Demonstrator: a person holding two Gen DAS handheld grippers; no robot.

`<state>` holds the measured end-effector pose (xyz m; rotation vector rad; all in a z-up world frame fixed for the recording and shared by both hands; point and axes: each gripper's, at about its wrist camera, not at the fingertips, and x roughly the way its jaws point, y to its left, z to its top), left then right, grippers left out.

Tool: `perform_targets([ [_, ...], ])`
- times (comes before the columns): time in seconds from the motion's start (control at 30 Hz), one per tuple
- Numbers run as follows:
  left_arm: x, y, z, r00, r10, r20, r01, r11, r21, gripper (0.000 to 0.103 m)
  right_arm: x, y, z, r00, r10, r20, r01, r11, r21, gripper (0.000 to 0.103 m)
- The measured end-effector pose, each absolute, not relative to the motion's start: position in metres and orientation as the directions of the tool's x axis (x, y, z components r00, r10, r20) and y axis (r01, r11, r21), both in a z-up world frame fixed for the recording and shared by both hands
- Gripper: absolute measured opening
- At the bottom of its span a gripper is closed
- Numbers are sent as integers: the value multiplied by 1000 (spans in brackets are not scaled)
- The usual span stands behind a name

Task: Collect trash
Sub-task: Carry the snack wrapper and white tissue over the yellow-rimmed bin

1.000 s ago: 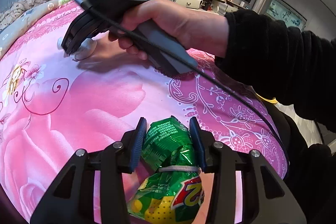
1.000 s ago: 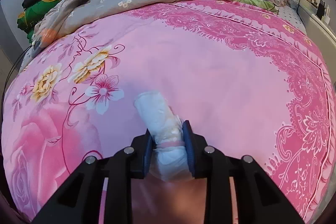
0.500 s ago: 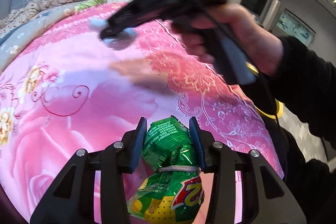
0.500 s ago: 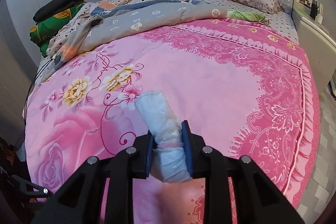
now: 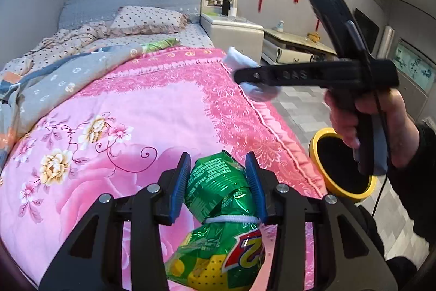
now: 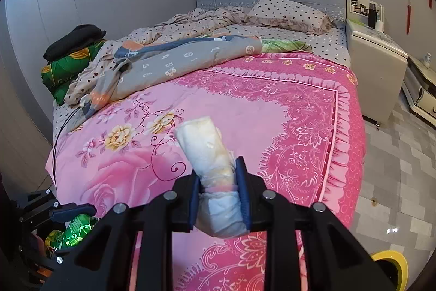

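Left wrist view looks down its own left gripper [image 5: 218,176], whose blue pads pinch a crumpled green snack bag [image 5: 218,190] at its twisted neck; a white band is tied around the bag just behind the pads, and the printed yellow and red part hangs below the fingers. Beyond it spreads a pink flowered bedspread [image 5: 141,111], with a grey quilt [image 5: 68,75] bunched at the far left and a dotted pillow [image 5: 147,18] by the headboard. At the right a hand [image 5: 373,124] holds the right gripper [image 5: 245,72] side-on above the bed's edge (slightly blurred), and a white wad [image 5: 237,62] sticks out on both sides of its fingers. A yellow-rimmed bin [image 5: 343,192] with a black inside stands on the floor just beside the bed, below that hand.

Seen from the right wrist, the right gripper [image 6: 218,195] is clamped on the rolled white wad [image 6: 204,146], which juts forward past the pads, above the bedspread [image 6: 272,113]. In the lower left corner the left gripper [image 6: 76,212] shows with the green bag [image 6: 76,231] in it. The bin's yellow rim [image 6: 395,263] peeks in at the lower right, on the tiled floor [image 6: 403,168]. A pale nightstand [image 6: 373,67] sits beside the bed's head.
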<state>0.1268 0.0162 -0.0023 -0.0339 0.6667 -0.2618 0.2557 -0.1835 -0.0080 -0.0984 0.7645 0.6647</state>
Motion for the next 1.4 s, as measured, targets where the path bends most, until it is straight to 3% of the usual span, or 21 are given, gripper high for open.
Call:
perform_targets([
  [0.17, 100, -2, 36, 809, -225, -543, 215, 973, -84, 39, 223, -220, 14, 584, 530, -614, -557, 813, 172, 23],
  [0.6, 50, -61, 105, 874, -291, -390, 294, 954, -55, 39, 153, -323, 58, 725, 509, -463, -445, 860, 249, 23],
  [1.4, 70, -206, 146, 820, -456, -345, 486, 874, -2, 40, 98, -475, 67, 899, 276, -341, -164, 933, 321, 23],
])
